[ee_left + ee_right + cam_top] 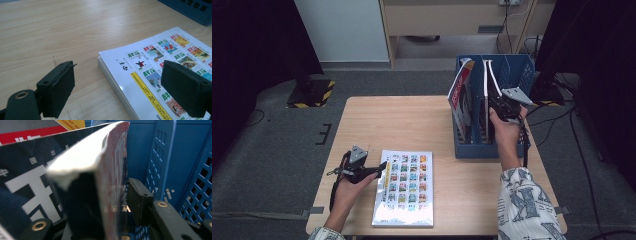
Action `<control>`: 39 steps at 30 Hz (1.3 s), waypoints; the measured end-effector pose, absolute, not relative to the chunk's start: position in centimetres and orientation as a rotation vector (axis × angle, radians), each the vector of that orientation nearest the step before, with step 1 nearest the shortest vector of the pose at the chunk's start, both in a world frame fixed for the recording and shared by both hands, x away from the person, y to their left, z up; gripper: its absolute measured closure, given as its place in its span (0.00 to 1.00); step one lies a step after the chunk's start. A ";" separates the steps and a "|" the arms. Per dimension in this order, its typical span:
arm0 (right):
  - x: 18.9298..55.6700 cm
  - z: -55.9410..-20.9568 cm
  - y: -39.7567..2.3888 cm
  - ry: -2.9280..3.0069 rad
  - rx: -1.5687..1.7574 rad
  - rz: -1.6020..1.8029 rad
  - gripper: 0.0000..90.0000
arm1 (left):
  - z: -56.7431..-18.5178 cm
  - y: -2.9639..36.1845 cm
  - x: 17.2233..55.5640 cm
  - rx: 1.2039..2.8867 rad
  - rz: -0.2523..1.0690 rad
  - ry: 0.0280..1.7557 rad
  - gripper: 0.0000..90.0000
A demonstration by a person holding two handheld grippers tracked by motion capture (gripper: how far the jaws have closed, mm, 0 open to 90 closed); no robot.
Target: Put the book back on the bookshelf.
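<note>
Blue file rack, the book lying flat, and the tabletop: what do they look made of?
Blue file rack: looks like moulded plastic, matt, with perforated grid walls. Book lying flat: paper, glossy printed cover; it reflects glare at the near edge, and the page stack shows along its side in the left gripper view. Tabletop: light wood grain, smooth and even, probably laminate rather than solid wood.

Even overhead light, dark room edges, glare on the booklet (403, 212), blurred close-up magazine (82, 170).
</note>
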State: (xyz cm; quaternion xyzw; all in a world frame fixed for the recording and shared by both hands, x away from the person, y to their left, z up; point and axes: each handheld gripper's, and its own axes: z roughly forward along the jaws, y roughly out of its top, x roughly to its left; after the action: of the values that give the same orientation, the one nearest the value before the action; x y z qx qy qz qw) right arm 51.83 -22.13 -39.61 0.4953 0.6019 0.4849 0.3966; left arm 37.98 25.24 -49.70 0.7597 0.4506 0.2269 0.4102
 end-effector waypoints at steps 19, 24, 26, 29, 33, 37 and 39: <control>49.7 -39.9 -22.4 1.513 1.239 1.252 0.63 | -49.7 24.9 38.0 1.922 0.572 1.129 0.13; 49.2 -40.0 -22.3 1.515 1.247 1.250 0.63 | -49.7 24.9 38.0 1.922 0.574 1.132 0.13; 49.1 -40.0 -22.2 1.515 1.243 1.246 0.62 | -49.7 25.0 38.0 1.919 0.577 1.131 0.13; 48.8 -40.1 -22.3 1.510 1.247 1.252 0.61 | -49.7 25.0 37.9 1.914 0.578 1.135 0.13; 48.5 -40.2 -22.4 1.514 1.245 1.254 0.61 | -49.7 25.0 38.0 1.919 0.580 1.133 0.13; 48.2 -40.3 -22.5 1.512 1.248 1.257 0.60 | -49.7 24.9 38.0 1.923 0.580 1.135 0.13; 47.9 -40.4 -22.6 1.523 1.244 1.252 0.60 | -49.7 24.9 38.0 1.923 0.581 1.134 0.13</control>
State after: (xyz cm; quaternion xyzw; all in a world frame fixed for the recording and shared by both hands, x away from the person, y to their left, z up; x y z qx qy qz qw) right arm 47.89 -22.57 -40.41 0.4905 0.6004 0.4937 0.3939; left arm 37.97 24.89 -49.71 0.7620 0.4494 0.2304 0.4055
